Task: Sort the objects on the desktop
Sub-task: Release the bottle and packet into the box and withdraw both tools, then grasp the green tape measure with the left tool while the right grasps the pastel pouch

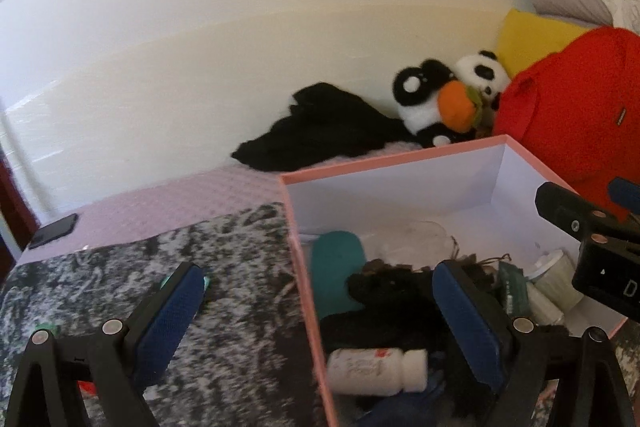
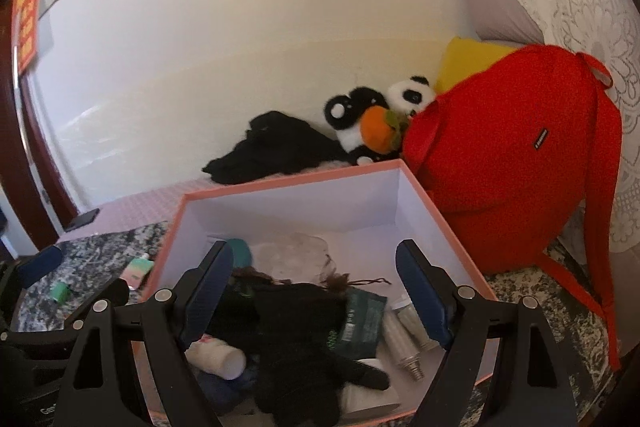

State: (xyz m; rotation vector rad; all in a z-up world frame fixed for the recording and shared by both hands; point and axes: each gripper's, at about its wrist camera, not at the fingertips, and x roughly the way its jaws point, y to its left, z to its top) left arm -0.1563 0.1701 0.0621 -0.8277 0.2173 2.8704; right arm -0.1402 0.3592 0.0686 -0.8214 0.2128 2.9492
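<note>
A pink box (image 1: 400, 163) (image 2: 288, 181) with white inner walls stands on the marbled desktop. It holds a black glove (image 2: 296, 331), a white bottle (image 1: 376, 371) (image 2: 218, 357), a teal object (image 1: 336, 267), a dark green packet (image 2: 360, 319) and light bulbs (image 2: 404, 343). My left gripper (image 1: 320, 279) is open and empty, straddling the box's left wall. My right gripper (image 2: 316, 259) is open and empty above the box's contents. A small green item (image 2: 60, 291) and a pastel tube (image 2: 138, 269) lie on the desktop left of the box.
A red backpack (image 2: 500, 163) stands right of the box. A panda plush with an orange fruit (image 2: 376, 123), a black cloth (image 2: 276, 147) and a yellow cushion (image 2: 468, 63) lie by the wall. A phone (image 1: 54, 230) lies at the left edge.
</note>
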